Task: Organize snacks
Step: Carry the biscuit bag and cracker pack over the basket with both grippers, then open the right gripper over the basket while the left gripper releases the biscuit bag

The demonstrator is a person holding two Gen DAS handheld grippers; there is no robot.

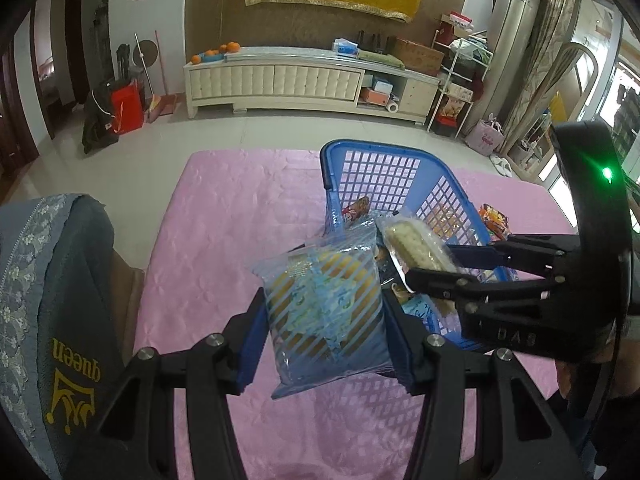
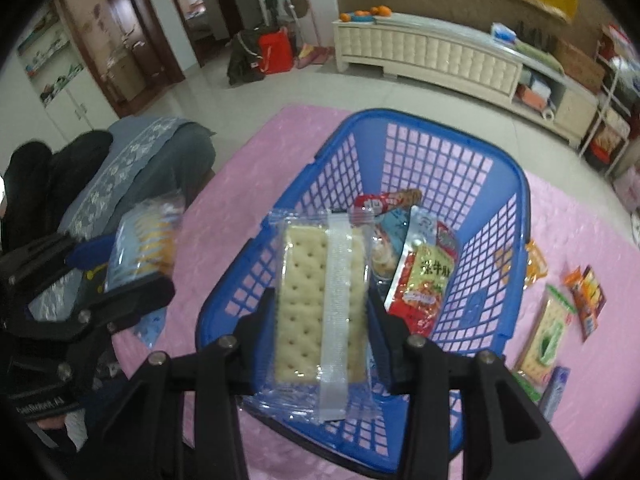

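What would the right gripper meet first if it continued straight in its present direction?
Probably the snack packets inside the blue basket; the right gripper, holding a cracker pack, points down into it, though depth is uncertain.

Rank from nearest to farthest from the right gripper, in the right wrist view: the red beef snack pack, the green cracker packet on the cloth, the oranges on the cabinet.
Measured from the right gripper, shut on the cracker pack:
1. Red beef snack pack, inside the blue basket, just right of the fingers.
2. Green cracker packet, on the pink cloth outside the basket, far right.
3. Oranges, on the cabinet across the room.
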